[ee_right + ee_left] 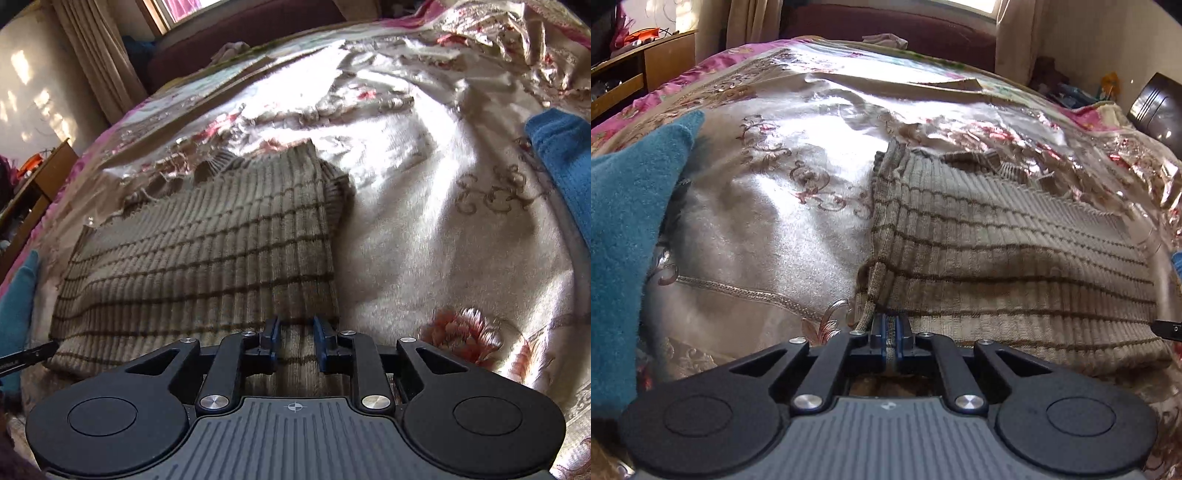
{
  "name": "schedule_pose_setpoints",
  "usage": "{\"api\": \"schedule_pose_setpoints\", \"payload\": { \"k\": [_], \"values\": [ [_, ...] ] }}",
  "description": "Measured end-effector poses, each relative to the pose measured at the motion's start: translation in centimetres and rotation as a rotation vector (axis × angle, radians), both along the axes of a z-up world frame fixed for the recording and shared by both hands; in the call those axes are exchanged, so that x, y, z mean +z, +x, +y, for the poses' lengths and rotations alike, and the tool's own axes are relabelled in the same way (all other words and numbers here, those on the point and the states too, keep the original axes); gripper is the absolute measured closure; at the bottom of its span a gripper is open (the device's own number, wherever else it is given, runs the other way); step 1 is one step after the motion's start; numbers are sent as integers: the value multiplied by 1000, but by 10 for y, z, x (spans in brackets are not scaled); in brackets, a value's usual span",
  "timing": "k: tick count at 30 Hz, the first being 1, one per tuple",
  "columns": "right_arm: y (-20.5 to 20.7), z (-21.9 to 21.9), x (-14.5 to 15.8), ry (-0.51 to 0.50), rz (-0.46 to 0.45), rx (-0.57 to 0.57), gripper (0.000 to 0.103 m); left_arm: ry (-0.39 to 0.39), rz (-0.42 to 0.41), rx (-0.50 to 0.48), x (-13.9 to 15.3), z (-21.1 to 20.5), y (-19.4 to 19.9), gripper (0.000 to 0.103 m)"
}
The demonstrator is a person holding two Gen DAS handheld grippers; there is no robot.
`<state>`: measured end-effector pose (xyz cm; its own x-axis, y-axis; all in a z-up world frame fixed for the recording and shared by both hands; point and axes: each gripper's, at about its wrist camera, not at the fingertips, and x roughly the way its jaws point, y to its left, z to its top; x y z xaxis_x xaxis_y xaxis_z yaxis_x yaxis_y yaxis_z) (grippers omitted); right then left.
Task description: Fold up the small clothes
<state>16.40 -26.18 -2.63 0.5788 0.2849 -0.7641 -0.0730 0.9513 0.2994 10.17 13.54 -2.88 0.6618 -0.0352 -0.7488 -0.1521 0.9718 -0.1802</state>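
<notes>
A beige ribbed knit top with thin brown stripes [1015, 251] lies flat on the shiny floral bedspread [783, 206]. My left gripper [891, 326] is shut on the top's near left hem corner. In the right wrist view the same top [207, 251] spreads to the left and ahead. My right gripper [295, 328] is open, its jaws apart over the top's near right hem, with the knit fabric lying between them. The tip of the left gripper [29, 356] shows at the left edge of the right wrist view.
A teal knit garment [628, 236] lies at the left on the bed. A blue garment [561, 155] lies at the right. A wooden cabinet [646, 70] stands beyond the bed on the left, a dark sofa [894, 26] and curtains behind.
</notes>
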Motion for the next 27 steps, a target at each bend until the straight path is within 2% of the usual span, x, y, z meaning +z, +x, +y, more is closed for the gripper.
{"api": "schedule_pose_setpoints", "payload": {
  "k": [8,14,20,24,27],
  "values": [
    [-10,10,19,-38,-56,8,81,-51,-30,57,3,9,-12,90],
    [-12,21,5,-115,-7,29,81,-33,-34,63,5,5,-17,90],
    [-22,28,20,-120,-41,28,78,-48,-70,71,8,3,-28,89],
    [-22,31,11,-145,-6,38,78,-23,-49,53,0,-1,-28,88],
    [-26,29,11,-132,-8,19,78,-34,-69,62,2,-1,-32,88]
  ]
}}
